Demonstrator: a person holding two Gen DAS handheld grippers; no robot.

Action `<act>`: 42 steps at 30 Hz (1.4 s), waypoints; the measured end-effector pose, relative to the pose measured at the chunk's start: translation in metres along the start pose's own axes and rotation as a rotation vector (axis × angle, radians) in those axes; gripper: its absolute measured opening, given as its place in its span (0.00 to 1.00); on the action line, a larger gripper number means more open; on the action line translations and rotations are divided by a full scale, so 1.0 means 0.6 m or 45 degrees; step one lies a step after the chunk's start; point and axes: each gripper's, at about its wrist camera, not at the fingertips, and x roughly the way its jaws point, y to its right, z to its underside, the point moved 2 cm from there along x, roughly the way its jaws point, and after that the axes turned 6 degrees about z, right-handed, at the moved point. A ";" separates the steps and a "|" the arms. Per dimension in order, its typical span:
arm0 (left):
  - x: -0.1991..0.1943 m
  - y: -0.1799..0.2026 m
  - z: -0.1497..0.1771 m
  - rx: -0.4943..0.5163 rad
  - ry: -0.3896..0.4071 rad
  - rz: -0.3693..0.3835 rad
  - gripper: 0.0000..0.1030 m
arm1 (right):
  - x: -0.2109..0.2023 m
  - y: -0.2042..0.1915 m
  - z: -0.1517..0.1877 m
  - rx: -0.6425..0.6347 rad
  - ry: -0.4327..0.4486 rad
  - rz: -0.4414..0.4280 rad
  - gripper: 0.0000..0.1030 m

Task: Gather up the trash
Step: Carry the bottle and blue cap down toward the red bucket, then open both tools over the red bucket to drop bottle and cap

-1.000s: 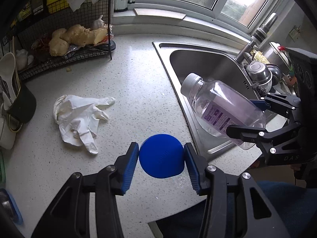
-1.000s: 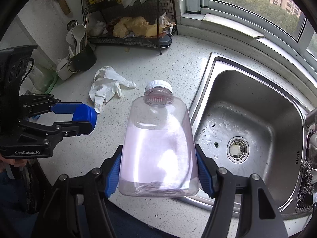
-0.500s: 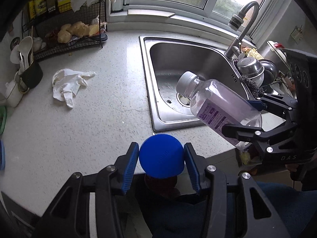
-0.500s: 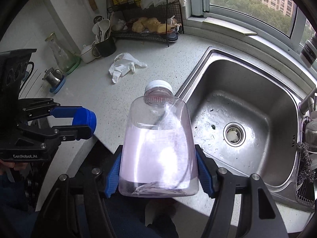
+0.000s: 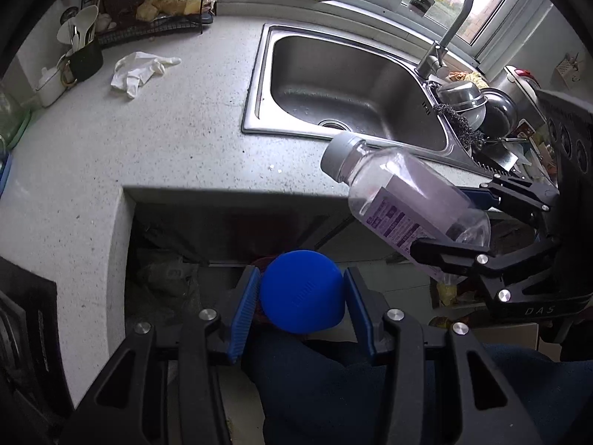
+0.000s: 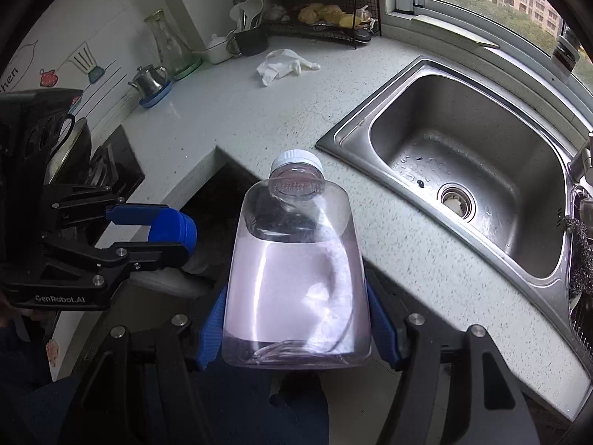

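**Kitchen counter edge: both grippers loaded, bin not in sight**

Speckled countertop (image 5: 155, 137) w/ steel sink (image 5: 352, 85) is my landmark. I've got the clear bottle (image 6: 296, 274) clamped between the right gripper's (image 6: 296, 330) blue pads, white cap pointing up-frame, body hanging past the counter's front edge, on the near side of the sink. Left gripper (image 5: 302, 296) is clenched on a blue cap (image 5: 301, 291), over the dark gap below the counter, sink well beyond it. White glove (image 5: 142, 70) lies crumpled on the counter on the sink's far-left side, near the wire rack (image 5: 155, 18); prob. next pickup.

Risks as I read them: bottle is smooth and held low on its body, so a quick swing could let it pivot or slip out of the pads. Cap is round, gripped at its sides only; could pop free if I bump the counter edge. No bin visible in either view, so I'd be dropping blind.
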 end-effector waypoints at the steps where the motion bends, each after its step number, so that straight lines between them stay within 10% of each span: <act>1: -0.001 0.000 0.007 -0.003 -0.004 -0.006 0.43 | 0.003 -0.004 0.009 -0.003 -0.011 -0.004 0.62; 15: 0.110 -0.062 0.111 -0.046 -0.220 0.015 0.43 | 0.129 -0.051 0.079 0.043 -0.277 -0.037 0.62; 42: 0.636 -0.222 0.209 -0.009 -0.480 0.030 0.42 | 0.670 -0.013 0.195 0.120 -0.583 -0.016 0.62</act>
